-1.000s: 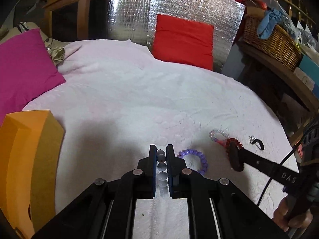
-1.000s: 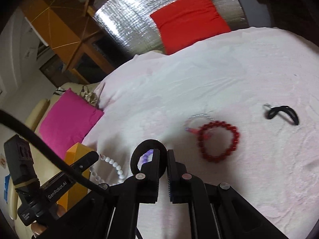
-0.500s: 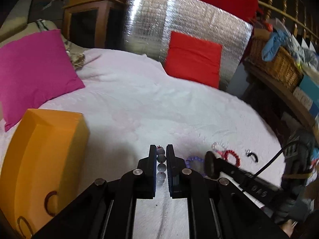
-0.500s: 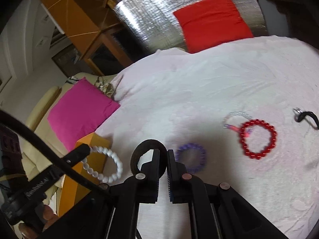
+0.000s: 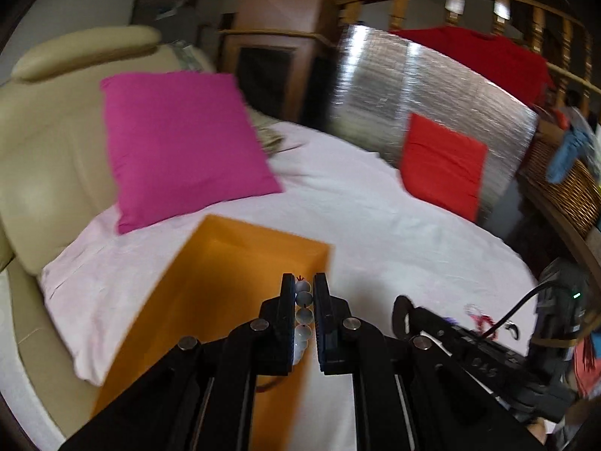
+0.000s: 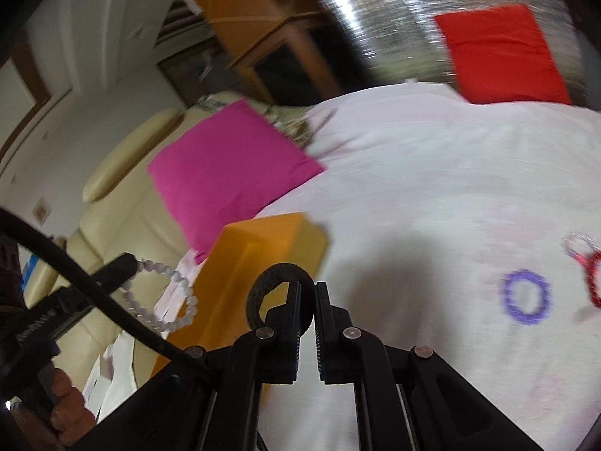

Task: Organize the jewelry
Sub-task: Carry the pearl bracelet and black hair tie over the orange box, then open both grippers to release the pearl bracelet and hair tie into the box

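Note:
My left gripper (image 5: 303, 282) is shut on a white bead bracelet (image 5: 304, 315) and hangs over the near right corner of the open orange box (image 5: 225, 293). My right gripper (image 6: 307, 288) is shut on a black fabric band (image 6: 263, 282), just right of the orange box (image 6: 270, 248). In the right wrist view the white bracelet (image 6: 176, 293) dangles from the left gripper (image 6: 126, 265) beside the box. On the white cloth lie a purple bead bracelet (image 6: 526, 302), a red bead bracelet (image 6: 593, 282) and a clear bead bracelet (image 6: 578, 242).
A pink cushion (image 5: 180, 143) leans on a cream sofa (image 5: 49, 143) behind the box. A red cushion (image 5: 443, 165) rests against a silver foil panel (image 5: 413, 94). A wicker basket (image 5: 563, 184) stands on a shelf at the right. A small black clip (image 5: 512, 331) lies by the bracelets.
Both grippers have swung left and a little up, from above the loose bracelets to the orange box, each carrying its piece. The box now fills the middle of both views.

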Action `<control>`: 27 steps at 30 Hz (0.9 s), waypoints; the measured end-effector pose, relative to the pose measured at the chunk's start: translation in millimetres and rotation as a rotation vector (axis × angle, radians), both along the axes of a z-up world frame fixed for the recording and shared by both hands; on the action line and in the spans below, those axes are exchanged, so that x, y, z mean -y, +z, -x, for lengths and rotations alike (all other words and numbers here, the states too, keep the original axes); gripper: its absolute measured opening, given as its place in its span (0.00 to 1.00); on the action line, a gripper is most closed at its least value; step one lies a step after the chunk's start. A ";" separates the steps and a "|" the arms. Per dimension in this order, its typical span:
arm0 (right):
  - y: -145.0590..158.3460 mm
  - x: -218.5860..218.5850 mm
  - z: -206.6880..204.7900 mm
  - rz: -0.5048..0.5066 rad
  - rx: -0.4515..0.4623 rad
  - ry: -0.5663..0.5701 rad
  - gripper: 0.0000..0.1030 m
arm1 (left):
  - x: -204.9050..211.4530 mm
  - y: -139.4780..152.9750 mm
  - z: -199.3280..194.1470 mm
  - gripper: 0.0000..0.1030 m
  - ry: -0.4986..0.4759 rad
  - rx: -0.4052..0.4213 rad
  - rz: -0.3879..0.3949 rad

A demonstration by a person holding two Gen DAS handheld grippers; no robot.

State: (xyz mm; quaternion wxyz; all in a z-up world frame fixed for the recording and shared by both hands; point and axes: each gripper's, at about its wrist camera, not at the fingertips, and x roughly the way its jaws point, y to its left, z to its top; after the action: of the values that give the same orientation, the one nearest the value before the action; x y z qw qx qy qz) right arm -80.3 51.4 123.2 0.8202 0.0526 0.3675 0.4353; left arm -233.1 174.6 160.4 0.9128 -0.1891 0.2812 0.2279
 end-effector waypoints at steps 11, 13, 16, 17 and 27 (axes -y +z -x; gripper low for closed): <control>-14.8 -140.5 34.0 0.240 0.052 0.144 0.07 | -62.2 -78.7 23.7 0.09 0.114 -0.139 0.140; -24.5 -155.7 29.9 0.279 0.042 0.144 0.08 | -65.7 -88.2 22.4 0.09 0.115 -0.159 0.158; -41.5 -179.8 17.9 0.355 0.014 0.126 0.09 | -70.1 -103.7 19.5 0.09 0.115 -0.203 0.183; -47.5 -186.4 13.8 0.381 0.004 0.119 0.10 | -71.6 -108.0 16.6 0.09 0.116 -0.218 0.190; -40.2 -177.2 -12.1 0.301 -0.072 0.073 0.27 | -75.3 -111.8 13.6 0.52 0.169 -0.264 0.173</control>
State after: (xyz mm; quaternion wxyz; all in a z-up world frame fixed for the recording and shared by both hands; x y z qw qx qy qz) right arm -68.2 228.5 83.0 0.7888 -0.0688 0.4595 0.4024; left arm -246.8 249.9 48.6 0.8258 -0.2581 0.4004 0.3017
